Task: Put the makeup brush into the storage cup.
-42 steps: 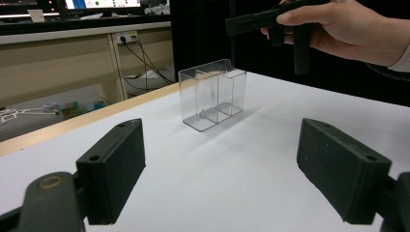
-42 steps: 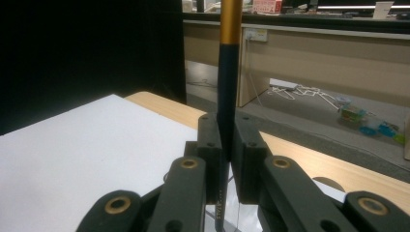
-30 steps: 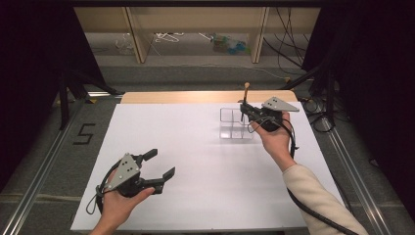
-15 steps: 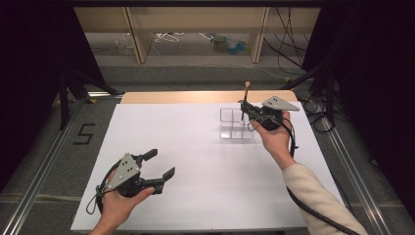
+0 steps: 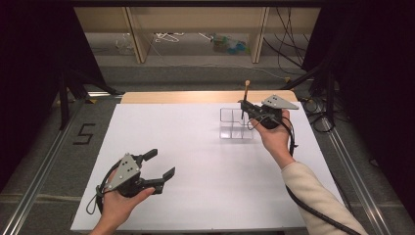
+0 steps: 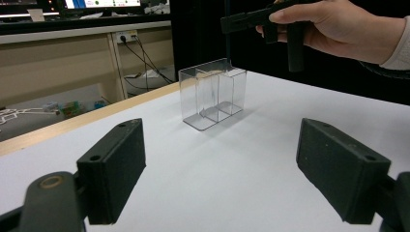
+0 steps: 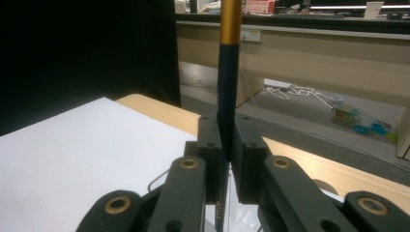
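A brush is held upright, clamped in the right gripper above the clear organizer, approx. over its rear compartment. The left gripper is kept spread wide w/ nothing in it.

I read just 1 mark: a dark numeral 5 on the grey floor left of the table. The pencil in my right gripper carries tiny print I can't make out.
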Demonstrator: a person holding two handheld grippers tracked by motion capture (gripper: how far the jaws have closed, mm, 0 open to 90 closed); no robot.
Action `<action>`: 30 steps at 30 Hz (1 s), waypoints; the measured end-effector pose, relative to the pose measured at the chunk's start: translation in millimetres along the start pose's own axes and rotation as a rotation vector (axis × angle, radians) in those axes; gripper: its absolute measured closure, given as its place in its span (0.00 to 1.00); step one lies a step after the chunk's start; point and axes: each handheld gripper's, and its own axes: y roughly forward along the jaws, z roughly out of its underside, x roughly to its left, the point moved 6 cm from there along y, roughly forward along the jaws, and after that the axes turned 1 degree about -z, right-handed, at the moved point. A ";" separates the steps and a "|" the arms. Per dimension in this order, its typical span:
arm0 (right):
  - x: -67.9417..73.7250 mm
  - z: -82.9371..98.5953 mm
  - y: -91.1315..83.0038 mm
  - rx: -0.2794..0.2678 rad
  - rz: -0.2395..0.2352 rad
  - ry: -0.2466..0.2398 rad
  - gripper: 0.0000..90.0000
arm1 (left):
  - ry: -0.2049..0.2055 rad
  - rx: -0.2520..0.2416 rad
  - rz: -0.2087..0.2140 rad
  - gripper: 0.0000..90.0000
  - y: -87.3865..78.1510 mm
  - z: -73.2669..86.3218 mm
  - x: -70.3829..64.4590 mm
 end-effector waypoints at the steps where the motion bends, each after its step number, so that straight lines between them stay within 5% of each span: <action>1: 0.1 0.2 0.2 0.002 -0.001 0.005 0.93 | 0.002 0.000 0.000 0.19 0.0 -0.1 0.2; 30: -3.8 -2.9 8.0 0.000 0.005 0.006 0.93 | 0.000 -0.001 0.000 0.19 0.0 0.0 0.1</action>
